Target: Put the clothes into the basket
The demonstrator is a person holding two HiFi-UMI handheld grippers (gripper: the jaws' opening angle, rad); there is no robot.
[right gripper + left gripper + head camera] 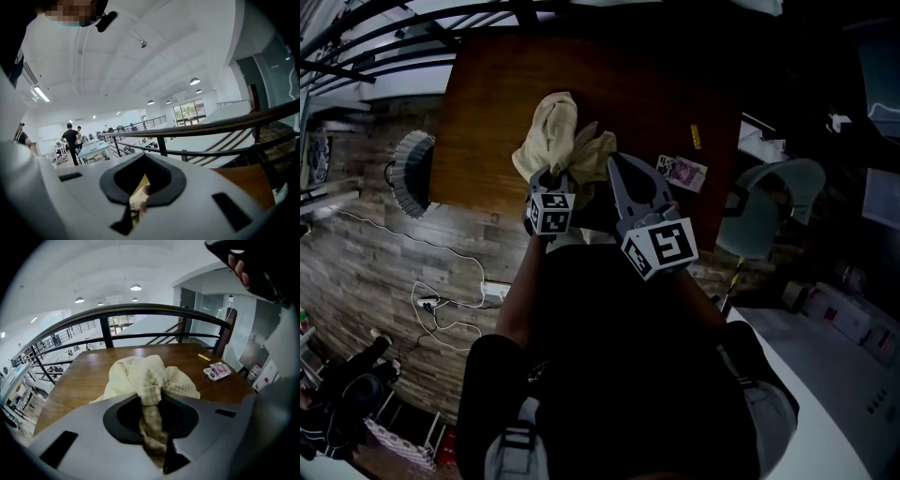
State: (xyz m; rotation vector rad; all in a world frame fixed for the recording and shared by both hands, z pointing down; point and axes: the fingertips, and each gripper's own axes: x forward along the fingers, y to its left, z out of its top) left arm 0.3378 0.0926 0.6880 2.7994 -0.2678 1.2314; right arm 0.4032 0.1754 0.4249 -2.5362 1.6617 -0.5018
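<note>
well, in the head view the cream cloth (558, 131) sits bunched at the middle of the dark wooden table (487, 103). the left gripper (549, 176) meets the cloth's lower edge, and the right gripper (615, 161) comes in just beside it on the right, its tip against the cloth's right lobe. a slatted grey basket (414, 173) stands on the floor at centre left, beside the table's left edge and well apart from the cloth. a pink packet (686, 172) lies on the table's right side.

in the left gripper view the left gripper (152, 423) is clamped on a twisted fold of the cloth (145, 376), which bulges above the jaws over the table (84, 376).

in the right gripper view the right gripper (133, 201) has its jaws drawn together. a pale scrap shows in the slit above where they meet, and whether it is pinched i cannot tell. a dark railing (211, 129) crosses behind.
</note>
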